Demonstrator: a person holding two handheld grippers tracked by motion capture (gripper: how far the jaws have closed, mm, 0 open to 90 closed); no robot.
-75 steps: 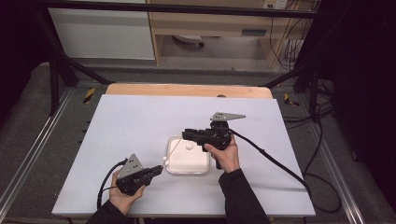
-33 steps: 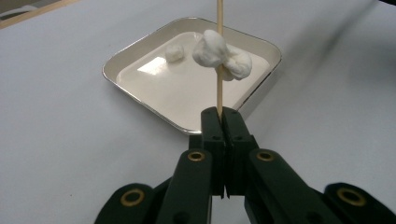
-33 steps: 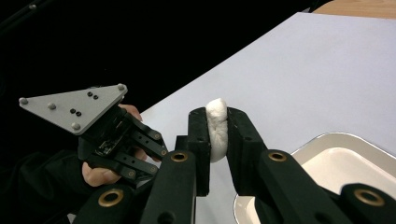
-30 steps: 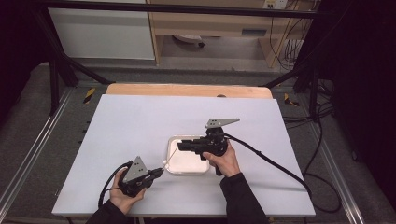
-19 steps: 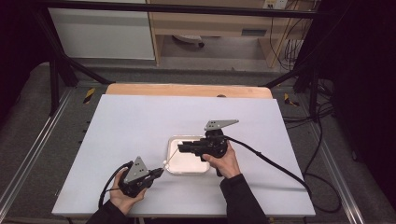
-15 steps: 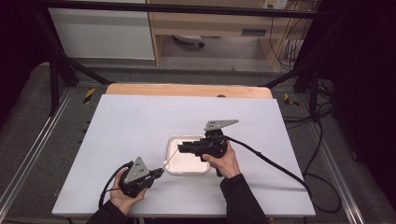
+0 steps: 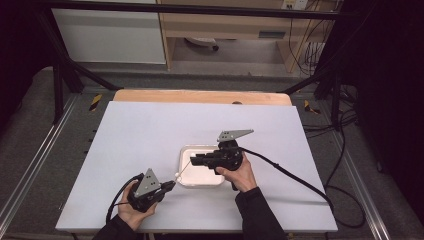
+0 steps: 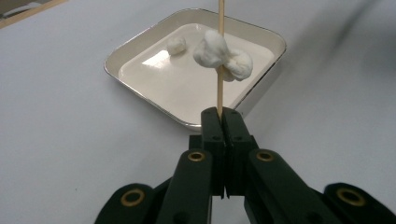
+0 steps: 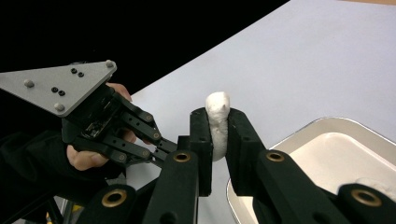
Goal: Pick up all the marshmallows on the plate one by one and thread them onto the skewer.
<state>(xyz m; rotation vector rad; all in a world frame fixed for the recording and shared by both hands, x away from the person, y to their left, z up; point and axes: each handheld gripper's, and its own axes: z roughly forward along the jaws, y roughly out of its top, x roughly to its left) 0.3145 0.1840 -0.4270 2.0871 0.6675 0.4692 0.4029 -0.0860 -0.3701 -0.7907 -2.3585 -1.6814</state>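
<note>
My left gripper (image 7: 172,185) (image 8: 219,114) is shut on the bottom end of a thin wooden skewer (image 8: 219,88) (image 7: 183,172), just in front of a white square tray (image 7: 200,147) (image 8: 109,65). One white marshmallow (image 8: 209,46) looks threaded on the skewer. A second marshmallow (image 8: 239,65) sits right behind the skewer; I cannot tell whether it is on the skewer or in the tray. A small piece (image 8: 176,44) lies in the tray. My right gripper (image 7: 192,160) (image 9: 217,116) is shut on another marshmallow (image 9: 217,109) near the skewer's upper end.
The tray (image 9: 317,122) stands on a wide white tabletop (image 7: 150,130) with bare surface on all sides. A wooden strip (image 7: 200,96) runs along the far edge. Black cables (image 7: 290,172) trail from both grippers toward the near side.
Since 2.5 s ago the left gripper has moved right to the tray's front corner, and the right gripper has come nearer and lower. Both have stayed nearly still over the last second.
</note>
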